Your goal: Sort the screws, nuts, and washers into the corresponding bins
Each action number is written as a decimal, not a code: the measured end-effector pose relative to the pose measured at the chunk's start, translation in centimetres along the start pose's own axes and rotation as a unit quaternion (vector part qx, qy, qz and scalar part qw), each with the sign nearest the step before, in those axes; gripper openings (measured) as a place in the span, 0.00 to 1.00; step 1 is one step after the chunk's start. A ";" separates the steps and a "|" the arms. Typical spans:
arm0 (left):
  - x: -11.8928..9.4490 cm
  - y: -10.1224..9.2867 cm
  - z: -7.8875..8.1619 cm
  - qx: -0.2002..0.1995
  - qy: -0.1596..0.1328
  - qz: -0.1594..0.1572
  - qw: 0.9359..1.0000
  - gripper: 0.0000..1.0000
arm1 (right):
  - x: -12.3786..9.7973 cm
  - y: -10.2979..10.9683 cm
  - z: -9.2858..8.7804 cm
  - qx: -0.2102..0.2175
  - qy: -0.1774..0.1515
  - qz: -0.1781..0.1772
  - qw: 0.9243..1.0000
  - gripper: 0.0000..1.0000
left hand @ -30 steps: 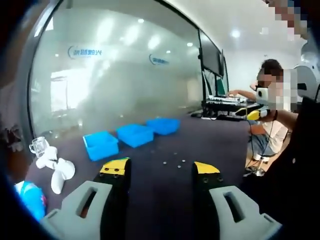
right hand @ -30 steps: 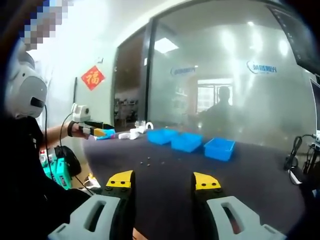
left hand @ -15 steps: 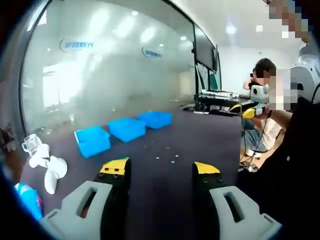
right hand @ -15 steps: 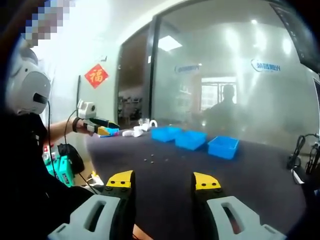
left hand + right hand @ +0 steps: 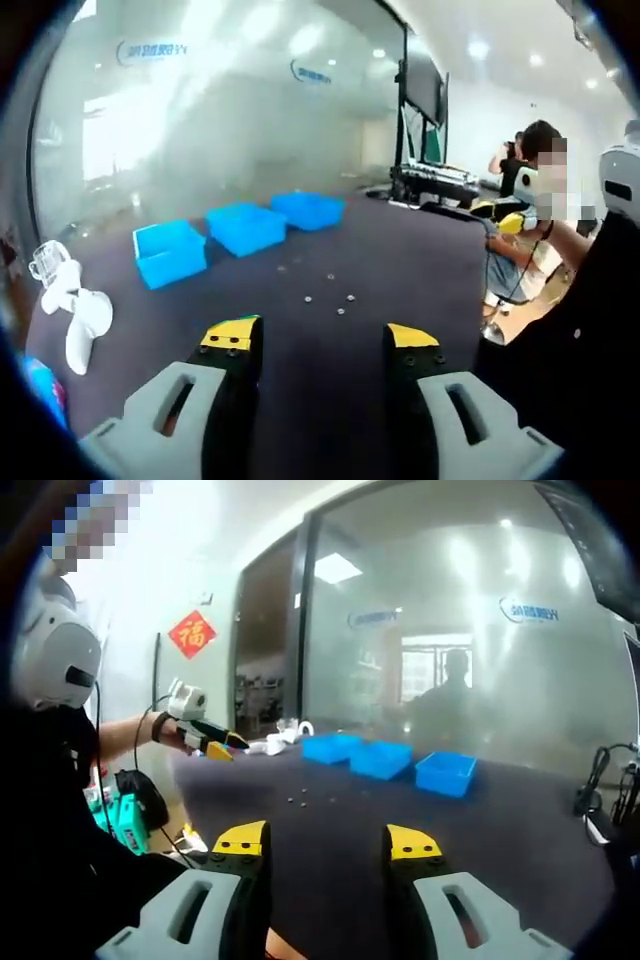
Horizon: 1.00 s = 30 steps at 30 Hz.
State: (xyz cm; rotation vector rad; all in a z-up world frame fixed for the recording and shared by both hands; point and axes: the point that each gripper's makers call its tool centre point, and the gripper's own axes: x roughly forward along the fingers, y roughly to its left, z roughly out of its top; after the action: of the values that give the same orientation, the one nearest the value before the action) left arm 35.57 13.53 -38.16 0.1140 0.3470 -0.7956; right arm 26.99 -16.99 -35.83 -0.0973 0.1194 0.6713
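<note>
Small loose fasteners (image 5: 338, 298) scattered on the dark worktop (image 5: 400, 260), too tiny to tell screws from nuts or washers; seen again as a few specks (image 5: 298, 800) in the right gripper view. Lying in the open middle of the surface, apart from one another, probably so each can be picked singly.

Beyond them, toward the far edge: three blue bins (image 5: 245, 226) in a row, close beside each other, open tops up, likely one for each kind of part. Same bins (image 5: 382, 759) in the right gripper view, lined up in front of a frosted glass wall (image 5: 470, 630). Contents of the bins not discernible.

Left hand-held gripper (image 5: 321, 338) held above the near part of the worktop, jaws parted, nothing between them, aimed toward the fasteners. Right hand-held gripper (image 5: 327, 842) likewise parted and empty, raised well short of the parts. Sorting apparently not yet begun; no part in either grasp.

At the far left of the worktop, white plastic objects (image 5: 75, 310), unrelated to the sorting. A red paper ornament (image 5: 192, 633) on the wall at left. Dark monitor (image 5: 425, 85) and equipment at the right end.
</note>
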 end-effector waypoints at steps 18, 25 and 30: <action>5.9 -2.0 -0.7 0.009 0.120 -0.029 0.992 0.44 | -0.3 -0.6 -0.9 0.009 -0.003 -0.006 1.000 0.40; 7.1 -2.9 -0.5 0.024 0.149 -0.036 0.988 0.43 | -0.5 -0.8 -1.2 0.013 -0.005 -0.007 1.000 0.40; 8.1 -3.6 -1.2 0.032 0.177 -0.040 0.983 0.40 | -0.4 -1.0 -1.4 0.014 -0.004 -0.008 1.000 0.40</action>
State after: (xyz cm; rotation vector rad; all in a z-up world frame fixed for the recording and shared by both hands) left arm 37.89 5.79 -41.96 0.3066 0.6656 -0.8662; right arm 27.18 -18.21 -37.06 -0.0683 0.1198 0.6537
